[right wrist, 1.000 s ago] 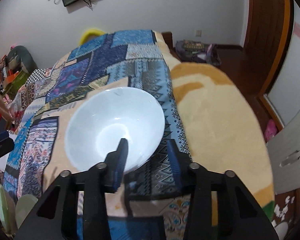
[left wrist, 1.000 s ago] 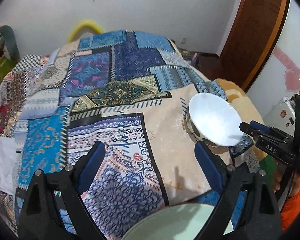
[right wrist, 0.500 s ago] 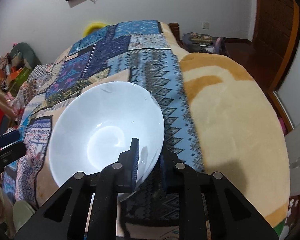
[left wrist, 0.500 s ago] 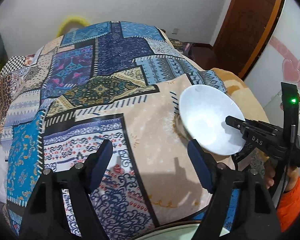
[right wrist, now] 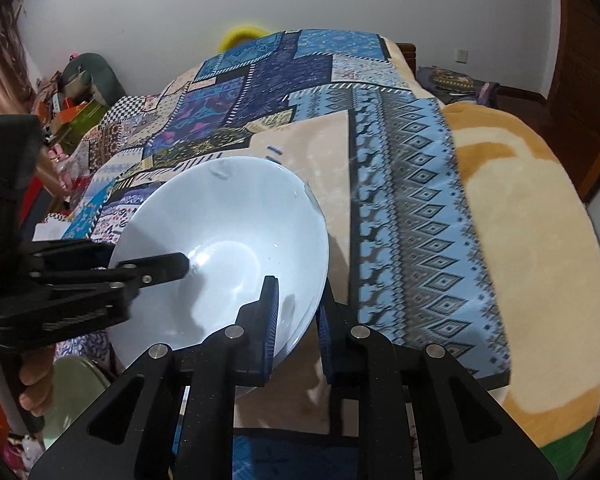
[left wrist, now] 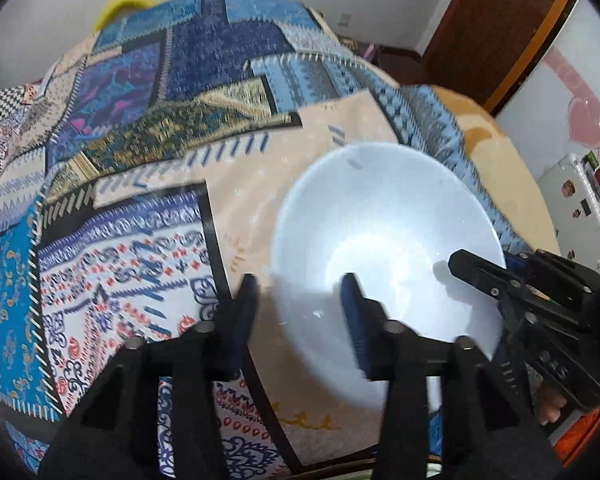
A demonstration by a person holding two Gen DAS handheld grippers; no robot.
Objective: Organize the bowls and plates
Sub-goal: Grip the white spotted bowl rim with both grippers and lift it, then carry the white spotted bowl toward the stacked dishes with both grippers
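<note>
White and glossy, a wide shallow bowl (right wrist: 228, 248) sits tilted above a bed (right wrist: 520, 220) spread with a patchwork cover (right wrist: 400, 200) of blue, purple and cream patterned panels. Its open side faces toward the cameras, and its far rim leans over the cream part of the cover.

In the right wrist view, the right claw (right wrist: 298, 320) is closed on the bowl's near rim: one blue-padded finger (right wrist: 270, 320) lies inside the bowl, the other outside, with the rim pinched between them.

The left claw (left wrist: 300, 312) reaches the bowl from the opposite side. In the left wrist view one of its fingers is over the inside of the bowl and the other is outside the rim, over the cover. Its jaws are closing with the rim between them; the picture is blurred, and there is a clear gap between the outer finger and the bowl. In the right wrist view this same claw enters from the left, one black finger tip resting near the bowl's centre.

A hand (right wrist: 36, 376) wraps the left tool's handle at the left edge of the right wrist view. Just below the white bowl there, a pale green dish (right wrist: 76, 388) is partly visible. An orange and cream fleece blanket (right wrist: 540, 280) covers the right side of the bed, beside the patchwork cover.
</note>
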